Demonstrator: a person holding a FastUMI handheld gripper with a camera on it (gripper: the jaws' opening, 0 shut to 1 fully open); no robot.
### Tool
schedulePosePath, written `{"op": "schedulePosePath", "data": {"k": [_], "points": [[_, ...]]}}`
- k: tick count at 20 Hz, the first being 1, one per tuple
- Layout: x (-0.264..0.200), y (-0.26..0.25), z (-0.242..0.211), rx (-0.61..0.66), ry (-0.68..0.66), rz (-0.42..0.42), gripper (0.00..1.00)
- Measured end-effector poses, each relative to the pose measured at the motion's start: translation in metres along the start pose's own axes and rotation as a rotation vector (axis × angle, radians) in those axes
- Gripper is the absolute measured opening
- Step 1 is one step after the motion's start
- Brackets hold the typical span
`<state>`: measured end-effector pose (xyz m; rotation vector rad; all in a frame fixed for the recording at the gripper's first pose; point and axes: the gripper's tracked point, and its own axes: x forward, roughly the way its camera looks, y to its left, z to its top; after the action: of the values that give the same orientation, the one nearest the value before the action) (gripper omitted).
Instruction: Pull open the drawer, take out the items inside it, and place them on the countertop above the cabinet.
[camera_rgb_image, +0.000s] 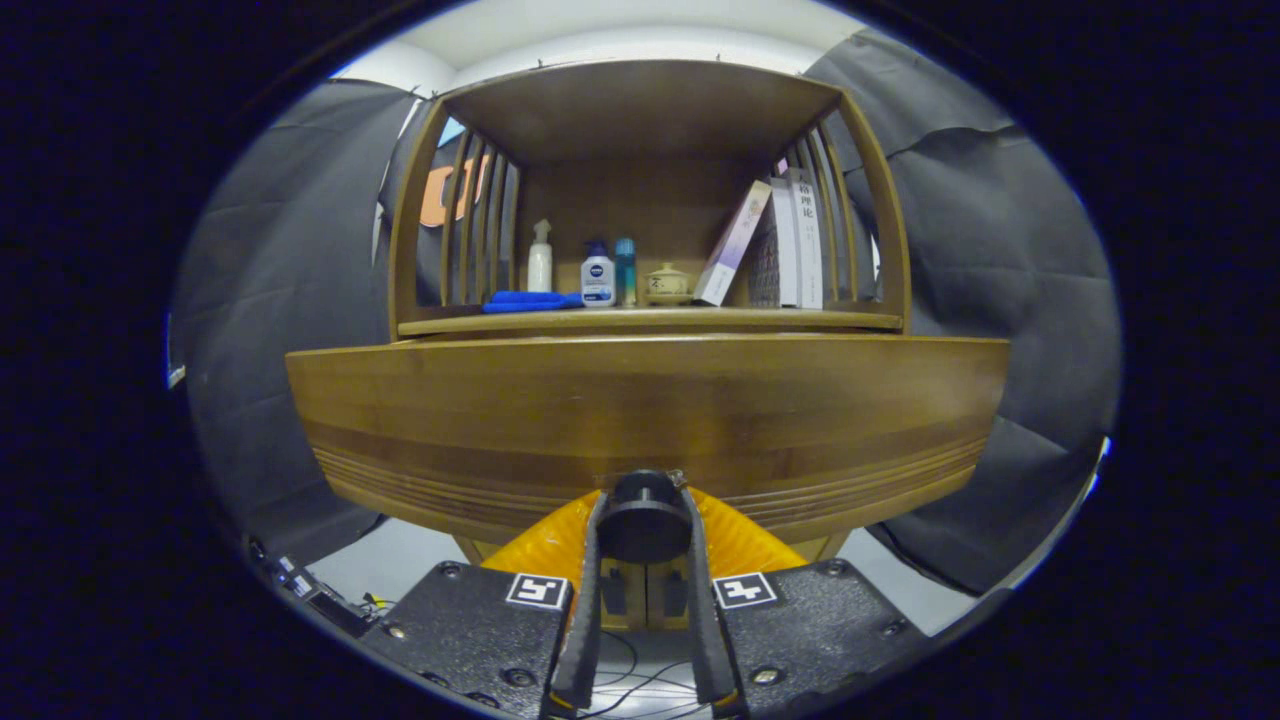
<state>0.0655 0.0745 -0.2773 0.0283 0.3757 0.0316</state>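
The gripper (643, 530) has both fingers clamped on the round dark knob (643, 515) at the middle of the drawer front (640, 420). Keep the grip firm and draw straight back, level, so the drawer slides without binding. Above and beyond the knob lies the countertop (650, 320), already carrying bottles (598, 275) and books (790, 245); the drawer's contents cannot yet be seen.

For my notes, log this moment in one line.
phase: opening drawer | tool: shut on drawer knob | drawer front: slightly out | countertop: bottles, books

The drawer front (645, 400) fills the way ahead at 12 o'clock, its knob (642, 515) clamped between the gripper (643, 530) jaws. Above, the surface (650, 320) carries bottles (598, 278) and books (790, 245), with a gap at 12 o'clock.
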Motion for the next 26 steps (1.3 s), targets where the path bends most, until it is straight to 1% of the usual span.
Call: {"op": "schedulePosePath", "data": {"k": [9, 11, 12, 14, 15, 17, 18, 22, 26], "points": [[-0.02, 0.004, -0.014, 0.005, 0.003, 0.007, 0.4], [-0.021, 0.002, -0.014, -0.026, -0.012, 0.0, 0.39], [-0.022, 0.0, -0.013, -0.034, -0.018, 0.0, 0.49], [-0.027, 0.0, -0.008, 0.004, -0.038, 0.015, 0.67], [-0.032, -0.002, -0.003, 0.008, -0.055, 0.004, 0.76], [-0.041, -0.005, 0.007, -0.019, -0.082, 0.017, 0.94], [-0.047, -0.004, 0.013, -0.017, -0.09, 0.031, 1.0], [-0.065, -0.009, 0.065, 0.035, -0.151, 0.07, 1.0], [-0.062, -0.018, 0.136, 0.01, -0.186, 0.095, 1.0]]}}
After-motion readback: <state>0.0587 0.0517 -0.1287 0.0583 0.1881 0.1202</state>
